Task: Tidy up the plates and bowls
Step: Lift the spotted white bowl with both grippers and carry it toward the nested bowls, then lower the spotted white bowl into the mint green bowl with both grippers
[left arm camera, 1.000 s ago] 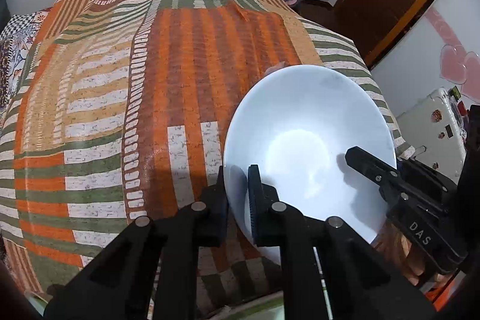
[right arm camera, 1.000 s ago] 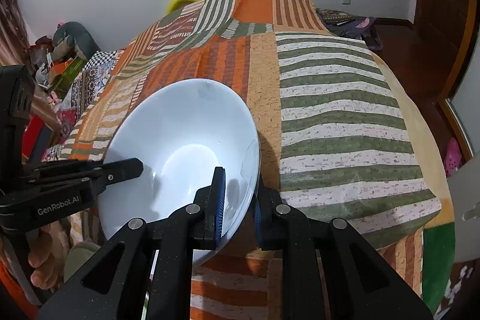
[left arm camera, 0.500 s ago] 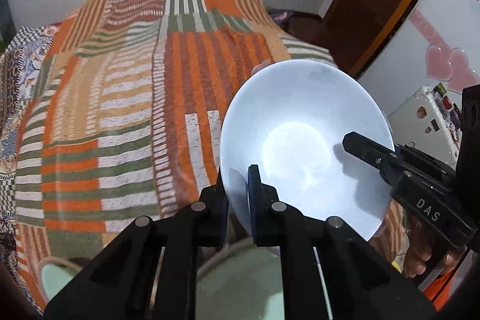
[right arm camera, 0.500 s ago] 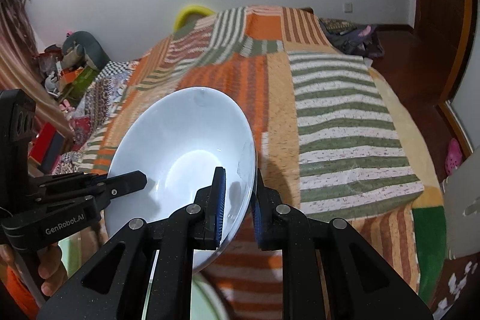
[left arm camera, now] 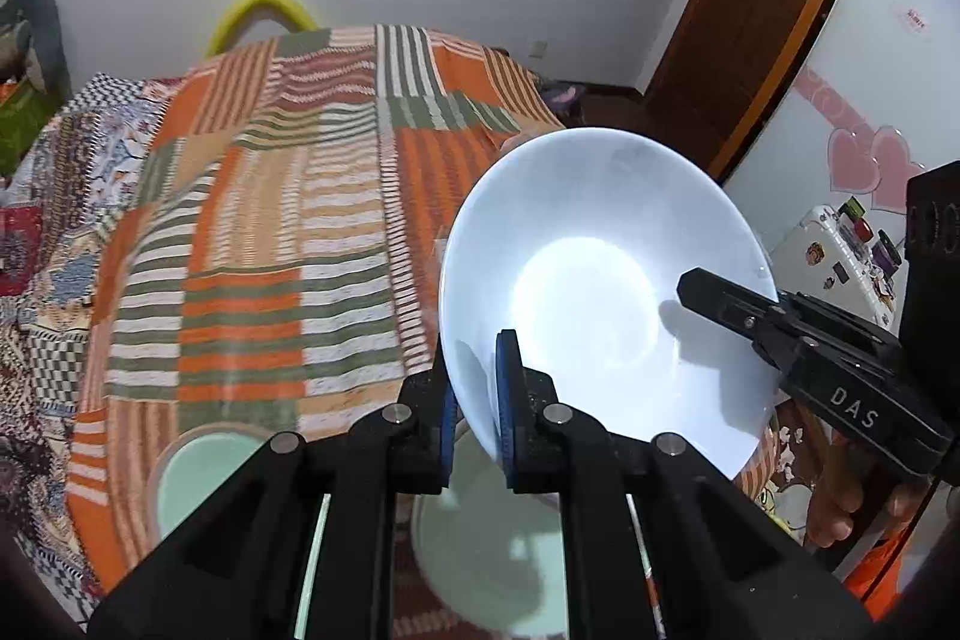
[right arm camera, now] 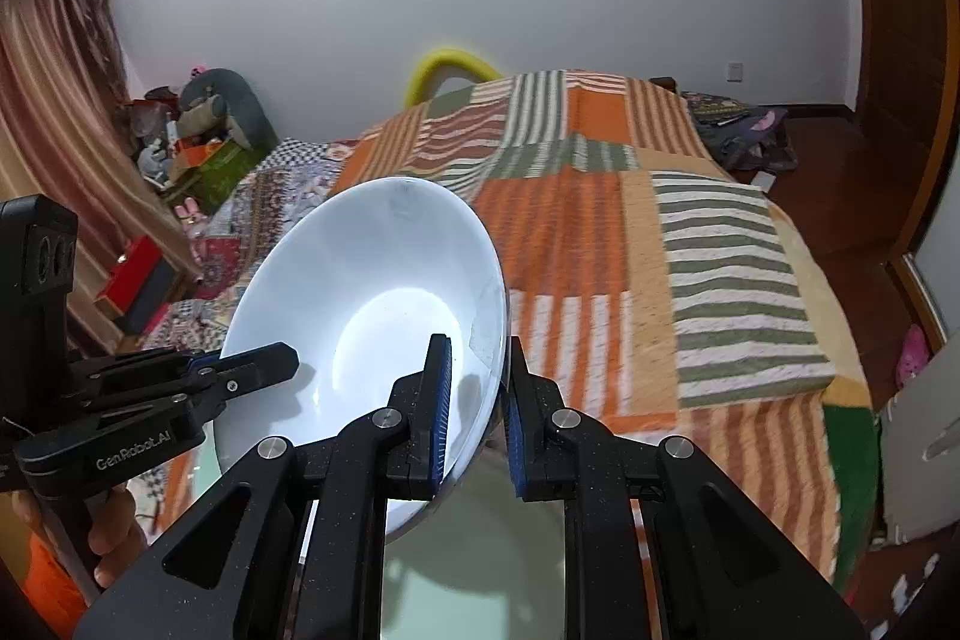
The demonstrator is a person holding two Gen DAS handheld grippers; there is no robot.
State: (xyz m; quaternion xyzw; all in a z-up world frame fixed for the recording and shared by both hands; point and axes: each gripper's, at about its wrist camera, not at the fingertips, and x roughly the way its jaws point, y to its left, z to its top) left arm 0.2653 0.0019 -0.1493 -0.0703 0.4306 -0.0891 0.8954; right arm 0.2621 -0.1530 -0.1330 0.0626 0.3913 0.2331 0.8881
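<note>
Both pairs of jaws were clamped on the rim of one white bowl (left arm camera: 600, 280): the left gripper (left arm camera: 477, 394) pinched the rim's left edge, one blue pad inside and one outside, while the right gripper (right arm camera: 474, 400) pinched the opposite edge the same way. Held between them, the bowl hung tilted in the air above the striped patchwork bedspread (left arm camera: 270, 220), clear of the pale green dishes below, one small green bowl (left arm camera: 204, 478) at lower left and a larger green plate (left arm camera: 486, 550) directly beneath. A hand (left arm camera: 840, 508) gripped the right tool's handle.
</note>
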